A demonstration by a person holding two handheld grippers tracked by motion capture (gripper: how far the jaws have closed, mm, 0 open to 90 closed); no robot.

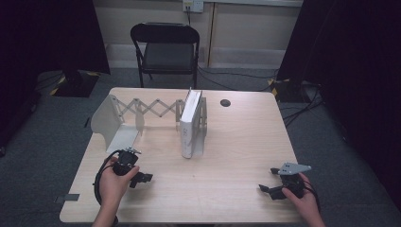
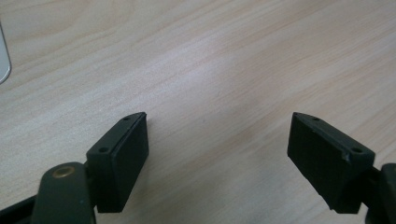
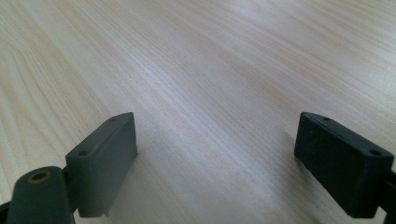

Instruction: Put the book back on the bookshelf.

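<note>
A white book point(image 1: 190, 124) stands upright on the table against the right end plate of an extendable white book rack point(image 1: 142, 111). The rack's left end plate point(image 1: 108, 120) stands far from it, with the scissor lattice stretched between them. My left gripper point(image 1: 143, 178) rests near the table's front left, below the rack, held by a hand. Its jaws stand wide apart over bare wood point(image 2: 219, 140) with nothing between them. At the front right my right gripper point(image 1: 268, 180) lies low on the table, jaws wide apart and empty point(image 3: 217, 149).
The wooden table point(image 1: 236, 156) has a round cable hole point(image 1: 225, 102) at the back right. A black folding chair point(image 1: 165, 49) stands behind the table. Cables run on the floor at the back right. A white rounded edge point(image 2: 3, 58) shows at the left gripper view's left.
</note>
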